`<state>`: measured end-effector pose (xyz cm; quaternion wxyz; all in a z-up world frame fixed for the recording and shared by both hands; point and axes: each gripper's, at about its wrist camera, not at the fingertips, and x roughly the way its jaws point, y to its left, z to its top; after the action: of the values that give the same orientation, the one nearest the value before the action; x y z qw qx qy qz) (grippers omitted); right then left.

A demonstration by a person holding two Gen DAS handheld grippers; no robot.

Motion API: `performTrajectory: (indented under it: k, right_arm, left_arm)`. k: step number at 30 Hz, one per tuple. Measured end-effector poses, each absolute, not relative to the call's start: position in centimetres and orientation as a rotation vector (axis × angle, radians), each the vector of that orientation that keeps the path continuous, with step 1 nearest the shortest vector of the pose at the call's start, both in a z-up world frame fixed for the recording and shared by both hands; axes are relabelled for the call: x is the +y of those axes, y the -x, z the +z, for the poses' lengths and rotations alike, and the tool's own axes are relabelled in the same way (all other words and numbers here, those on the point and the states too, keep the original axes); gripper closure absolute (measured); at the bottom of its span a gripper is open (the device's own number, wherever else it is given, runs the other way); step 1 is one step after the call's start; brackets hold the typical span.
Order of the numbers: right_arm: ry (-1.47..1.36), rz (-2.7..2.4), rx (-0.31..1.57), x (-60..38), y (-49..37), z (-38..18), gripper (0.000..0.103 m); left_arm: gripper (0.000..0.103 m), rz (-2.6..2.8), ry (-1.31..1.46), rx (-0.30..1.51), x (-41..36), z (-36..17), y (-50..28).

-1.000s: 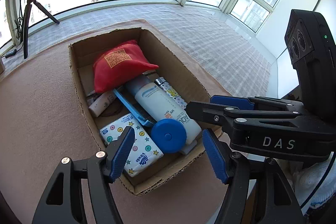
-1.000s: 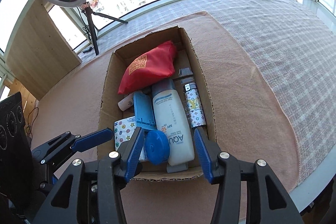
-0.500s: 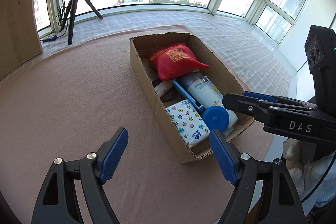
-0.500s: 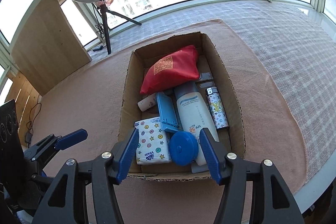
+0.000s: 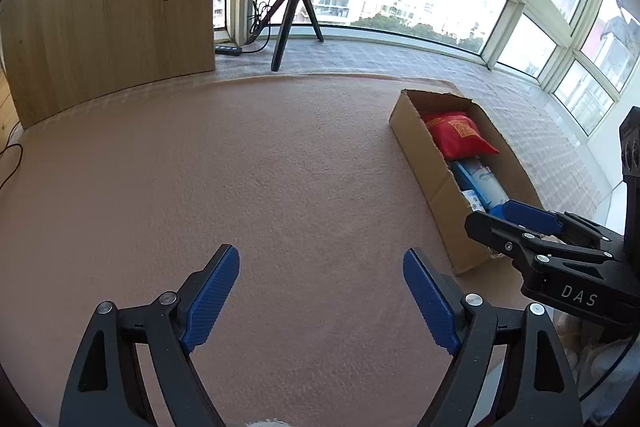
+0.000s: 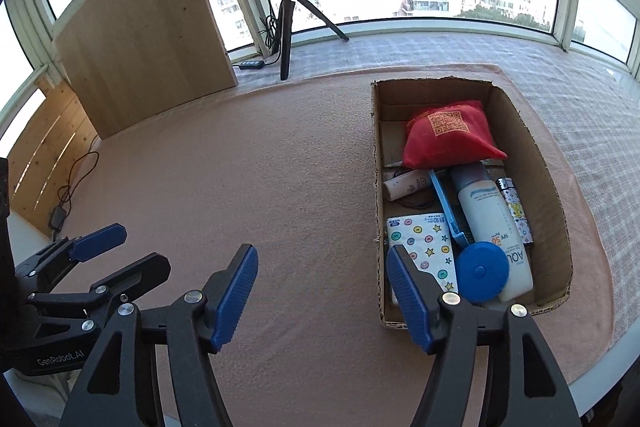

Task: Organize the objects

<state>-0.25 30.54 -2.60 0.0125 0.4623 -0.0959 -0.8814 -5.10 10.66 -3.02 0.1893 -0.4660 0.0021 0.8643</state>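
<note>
1. Both grippers are pulling back and swinging left from the cardboard box (image 6: 472, 195), which a second ago was filling each view and is now sitting off to the right on the pink mat (image 6: 280, 187).

2. Nearest the lens, the right gripper (image 6: 322, 291) is hovering with fingers spread wide and holding nothing; its right fingertip is overlapping the box's near left corner in the view, above the tissue pack (image 6: 424, 247). The left gripper (image 5: 322, 299) is likewise gaping wide and empty over bare mat, with the box well apart to its right (image 5: 440, 163).

3. Inside the box, the soft tissue pack and the round blue disc (image 6: 482, 271) are lying closest. The white bottle (image 6: 494, 223) is probably the heaviest and slickest item, best pinched across its body. The patterned lighter (image 6: 516, 209) beside it is looking small and hard.

4. Farther in, a blue comb (image 6: 446, 205) and a small white tube (image 6: 406, 183) are resting under the edge of the red pouch (image 6: 450, 135), which is likely light and squashy and would take a grip anywhere.

5. Beyond, a ring light on a tripod (image 6: 288, 23) is standing by the window.
</note>
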Motion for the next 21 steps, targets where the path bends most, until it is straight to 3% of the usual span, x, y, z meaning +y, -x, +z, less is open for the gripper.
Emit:
performTrajectory:
  k: [11,21]
  right_arm:
    - [-1.401,-2.717,-0.209,23.7,0.8,-2.5,0.037]
    - [-1.415,-2.7,-0.174,20.4,0.9,-2.9,0.037]
  left_arm:
    - [0.016,2.573,1.375,-0.038,1.1,-3.6,4.4]
    - [0.016,2.604,1.399,-0.061,-3.1,-4.2,4.4]
